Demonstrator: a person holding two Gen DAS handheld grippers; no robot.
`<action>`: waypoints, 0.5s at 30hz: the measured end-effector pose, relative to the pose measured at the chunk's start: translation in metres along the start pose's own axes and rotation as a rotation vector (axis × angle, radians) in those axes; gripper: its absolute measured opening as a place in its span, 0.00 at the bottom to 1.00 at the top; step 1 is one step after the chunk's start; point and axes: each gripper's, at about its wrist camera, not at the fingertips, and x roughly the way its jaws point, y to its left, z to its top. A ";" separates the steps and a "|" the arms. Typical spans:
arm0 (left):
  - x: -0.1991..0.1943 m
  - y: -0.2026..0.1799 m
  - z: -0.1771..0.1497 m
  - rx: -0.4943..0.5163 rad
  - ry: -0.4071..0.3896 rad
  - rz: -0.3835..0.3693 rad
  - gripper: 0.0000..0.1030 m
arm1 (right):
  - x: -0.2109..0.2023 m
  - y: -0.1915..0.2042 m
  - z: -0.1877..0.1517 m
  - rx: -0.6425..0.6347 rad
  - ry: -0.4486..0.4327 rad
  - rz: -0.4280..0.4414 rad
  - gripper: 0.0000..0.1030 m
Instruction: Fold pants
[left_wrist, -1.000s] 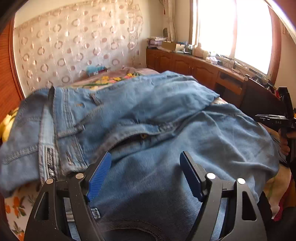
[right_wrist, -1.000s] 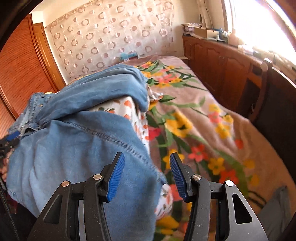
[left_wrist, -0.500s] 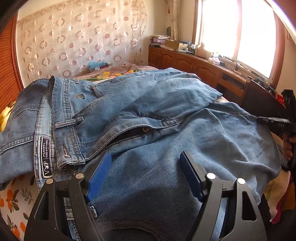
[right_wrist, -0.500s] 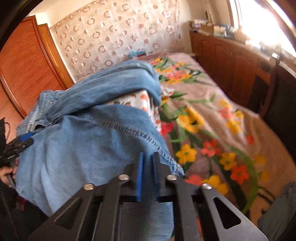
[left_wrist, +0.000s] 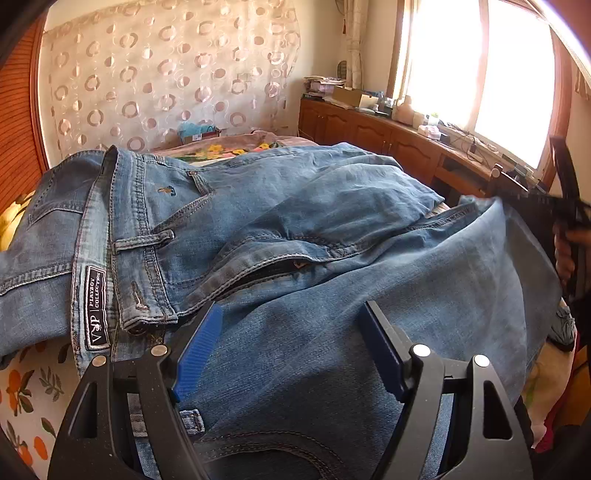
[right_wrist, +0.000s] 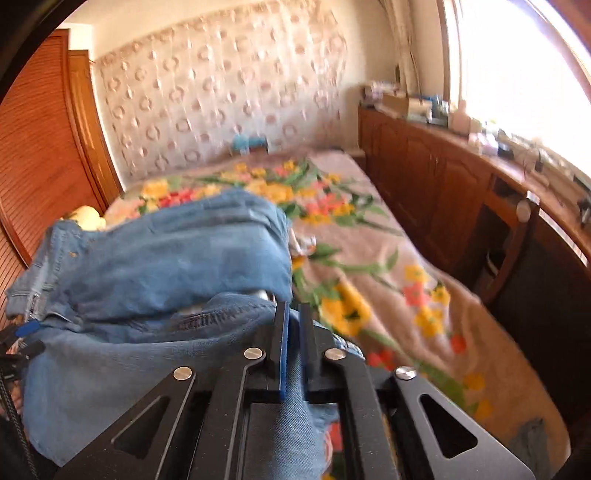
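The right gripper (right_wrist: 291, 347) is clamped on a leg of the jeans (left_wrist: 332, 236), heaped on the flowered bed (right_wrist: 406, 258); the left gripper (left_wrist: 288, 354) is held apart above them. No neat fold is made yet

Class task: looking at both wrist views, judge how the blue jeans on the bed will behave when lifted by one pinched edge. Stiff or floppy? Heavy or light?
The jeans look floppy: they lie in soft folds. Pinched at the leg edge by the right gripper, the rest would probably sag and trail. The thick seamed denim suggests they are fairly heavy.
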 end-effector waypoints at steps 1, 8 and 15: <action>0.000 0.001 0.000 -0.003 0.000 -0.001 0.75 | 0.001 -0.002 -0.007 0.007 0.021 0.017 0.09; 0.001 0.000 0.001 -0.002 0.006 0.000 0.75 | -0.023 -0.024 -0.067 0.055 0.103 -0.012 0.28; 0.001 0.000 0.001 -0.001 0.006 0.002 0.75 | -0.049 -0.026 -0.108 0.005 0.175 -0.032 0.38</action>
